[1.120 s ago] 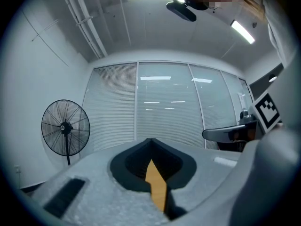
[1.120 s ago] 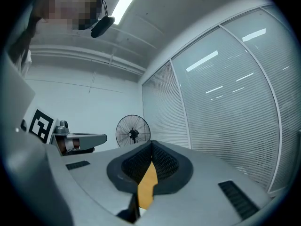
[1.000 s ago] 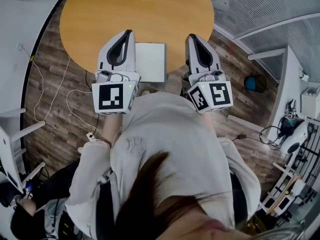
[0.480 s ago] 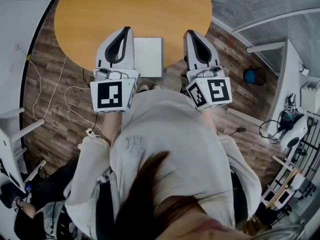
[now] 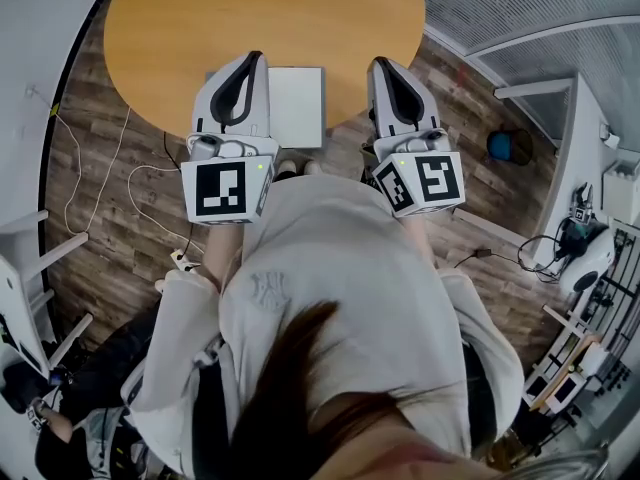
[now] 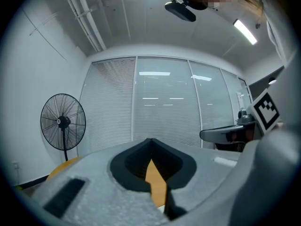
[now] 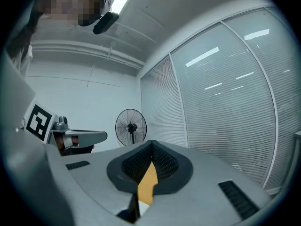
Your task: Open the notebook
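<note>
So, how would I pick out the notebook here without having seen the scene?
Find the round wooden table at the top of the head view. At its near edge, between the left tongs and right tongs, lies the notebook. It is the only flat white rectangle on the orange-brown wood.

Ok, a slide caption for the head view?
Left gripper and right gripper, both shut and empty, flank the closed white notebook at the round table's near edge.
</note>
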